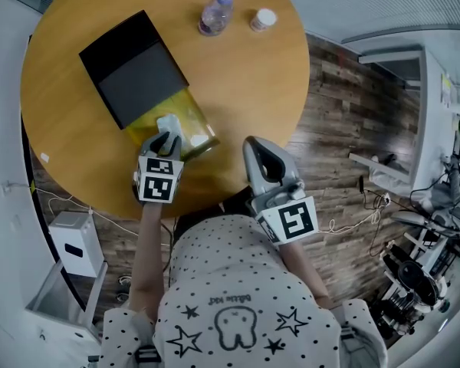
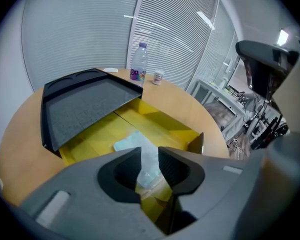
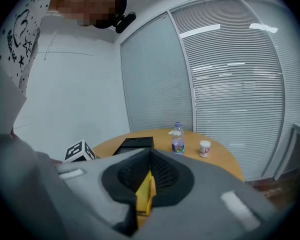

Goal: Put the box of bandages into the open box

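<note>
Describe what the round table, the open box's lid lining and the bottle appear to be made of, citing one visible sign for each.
Table: probably wood or wood-look laminate, smooth satin finish; the sign is an even honey-brown top with soft reflections.
Open box's lid lining: seems to be grey foam or felt, matt; the surface is finely speckled with no shine.
Bottle: likely clear plastic, glossy; the body is see-through.

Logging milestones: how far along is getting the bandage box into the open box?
Done: the bandage box lies on the yellow floor of the open box.
In hand: nothing. The left claw hangs over the bandage box with its jaws apart, not pressing it. The right claw is shut, apart from the open box.
Left: probably just lifting the left claw clear.
</note>
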Available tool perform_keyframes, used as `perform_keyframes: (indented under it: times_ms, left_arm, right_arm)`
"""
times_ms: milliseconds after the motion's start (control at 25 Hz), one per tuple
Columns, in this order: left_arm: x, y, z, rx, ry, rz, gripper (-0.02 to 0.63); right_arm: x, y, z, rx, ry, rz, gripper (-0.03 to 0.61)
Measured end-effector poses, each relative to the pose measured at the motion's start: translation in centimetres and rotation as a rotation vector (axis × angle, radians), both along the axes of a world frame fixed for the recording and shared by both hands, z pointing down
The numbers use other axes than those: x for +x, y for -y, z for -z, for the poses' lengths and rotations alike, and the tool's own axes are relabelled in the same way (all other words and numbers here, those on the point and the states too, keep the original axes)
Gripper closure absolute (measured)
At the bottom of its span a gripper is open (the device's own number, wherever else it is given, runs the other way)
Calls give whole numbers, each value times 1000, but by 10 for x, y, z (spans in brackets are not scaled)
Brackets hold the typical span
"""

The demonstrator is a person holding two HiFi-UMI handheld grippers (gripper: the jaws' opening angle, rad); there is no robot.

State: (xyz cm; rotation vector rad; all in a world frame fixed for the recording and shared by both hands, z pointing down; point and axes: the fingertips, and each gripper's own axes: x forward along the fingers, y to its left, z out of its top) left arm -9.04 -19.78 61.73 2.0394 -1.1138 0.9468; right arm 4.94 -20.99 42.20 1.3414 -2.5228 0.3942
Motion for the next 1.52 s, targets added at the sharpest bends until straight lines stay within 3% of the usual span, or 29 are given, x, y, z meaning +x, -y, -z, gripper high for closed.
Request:
perform_keyframes:
  times_ms: [40, 120, 920, 1520]
  left_arm:
    - [1, 0, 1, 0, -8, -2, 486]
    - [3, 0, 3, 6, -15, 0, 482]
    - [5, 4, 10, 8, -21, 8, 479]
    - [-4, 0, 27, 70, -13, 64, 588]
  right_arm:
    - [-1, 0, 0, -3, 0, 3, 574]
    - [-1, -1, 0, -7, -1, 8, 574]
    - [-2, 2, 2, -6, 3, 19, 574]
    - [-3, -10, 11, 21, 17, 33, 574]
